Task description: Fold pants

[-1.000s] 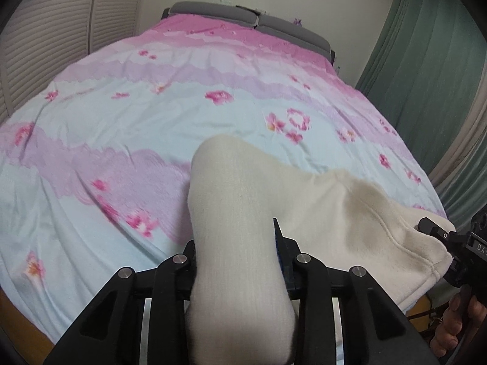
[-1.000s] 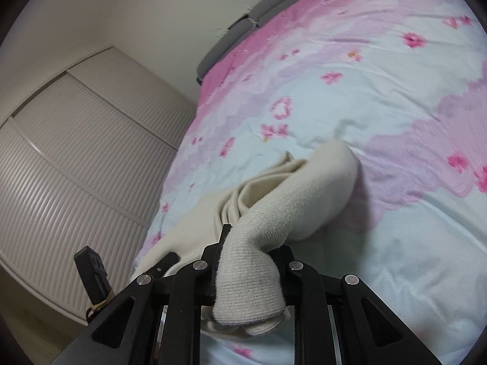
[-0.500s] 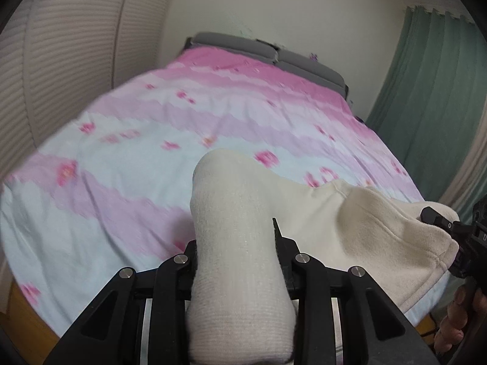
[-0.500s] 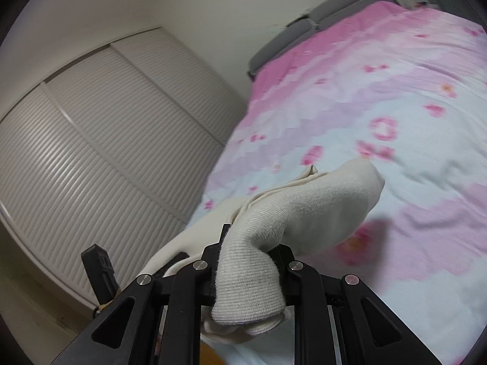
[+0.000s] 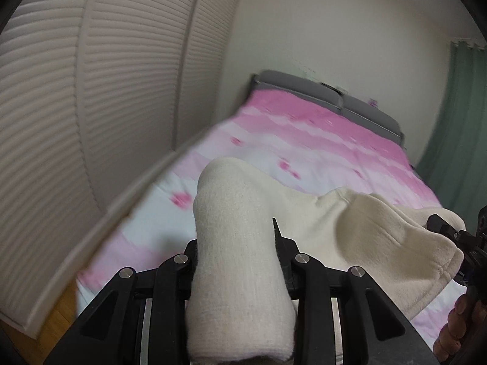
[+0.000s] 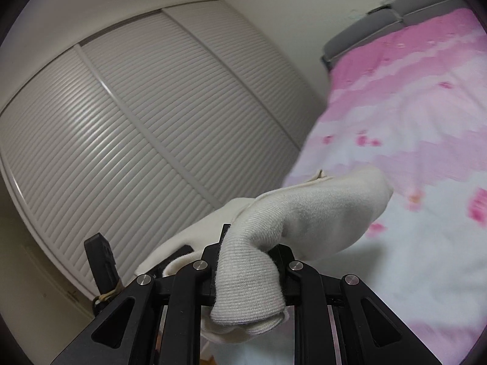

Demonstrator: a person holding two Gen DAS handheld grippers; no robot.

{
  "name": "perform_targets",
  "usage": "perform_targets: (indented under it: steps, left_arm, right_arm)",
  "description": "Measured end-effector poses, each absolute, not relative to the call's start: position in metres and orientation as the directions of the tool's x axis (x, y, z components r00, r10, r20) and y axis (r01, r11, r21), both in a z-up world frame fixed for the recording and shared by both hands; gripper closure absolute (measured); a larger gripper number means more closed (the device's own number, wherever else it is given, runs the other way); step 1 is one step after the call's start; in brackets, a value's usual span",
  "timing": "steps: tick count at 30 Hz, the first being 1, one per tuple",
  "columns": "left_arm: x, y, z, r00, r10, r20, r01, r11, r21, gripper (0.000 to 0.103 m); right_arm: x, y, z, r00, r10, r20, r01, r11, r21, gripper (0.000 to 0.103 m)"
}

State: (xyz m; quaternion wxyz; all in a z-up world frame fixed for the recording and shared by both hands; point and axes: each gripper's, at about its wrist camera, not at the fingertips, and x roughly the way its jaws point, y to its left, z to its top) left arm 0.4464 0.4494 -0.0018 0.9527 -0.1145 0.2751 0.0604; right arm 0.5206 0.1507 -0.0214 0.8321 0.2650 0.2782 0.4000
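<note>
The cream fleece pants (image 5: 350, 222) hang stretched between both grippers, lifted above the bed. My left gripper (image 5: 237, 243) is shut on a ribbed cuff end of the pants that bulges up over its jaws. My right gripper (image 6: 249, 252) is shut on the other ribbed cuff (image 6: 304, 210). In the left wrist view the right gripper shows at the right edge (image 5: 456, 237), touching the pants. In the right wrist view the left gripper (image 6: 100, 258) shows at the lower left. The fingertips of both are hidden by cloth.
A bed with a pink, white and lilac flowered cover (image 5: 319, 143) lies ahead, with a grey headboard (image 5: 350, 103) at the far end. White louvred closet doors (image 5: 91, 106) stand on the left. A green curtain (image 5: 456, 121) hangs on the right. Wood floor (image 5: 61, 313) shows lower left.
Both grippers have risen and tilted upward with the pants. The bed has dropped lower in both views, and more closet door and wall now show.
</note>
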Motion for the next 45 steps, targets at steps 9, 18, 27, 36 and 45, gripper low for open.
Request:
perform_targets:
  steps: [9,18,27,36,45]
  left_arm:
    - [0.544,0.566,-0.045,0.854,0.181,-0.488,-0.266,0.958,-0.110,0.072]
    - [0.554,0.581,-0.177,0.788,0.189,-0.586,-0.294,0.952,-0.089,0.071]
    - [0.525,0.586,-0.206,0.766,0.257,-0.589,-0.339,0.941,-0.029,0.036]
    - [0.516,0.596,-0.212,0.759,0.298,-0.579,-0.396,0.917,-0.047,0.008]
    - [0.476,0.536,-0.170,0.807,0.326,-0.493,-0.321,0.942,0.097,0.006]
  right_arm:
    - [0.616,0.283,-0.080,0.509,0.831,-0.224,-0.545,0.513,0.663,0.083]
    - [0.610,0.290,-0.209,0.450,0.797,-0.403,-0.405,0.584,0.703,0.080]
    - [0.578,0.265,-0.256,0.464,0.661,-0.590,-0.182,0.723,0.666,0.066]
    - [0.553,0.269,-0.248,0.535,0.535,-0.654,-0.230,0.837,0.496,0.052]
    - [0.510,0.234,-0.185,0.686,0.446,-0.575,-0.302,0.893,0.333,0.030]
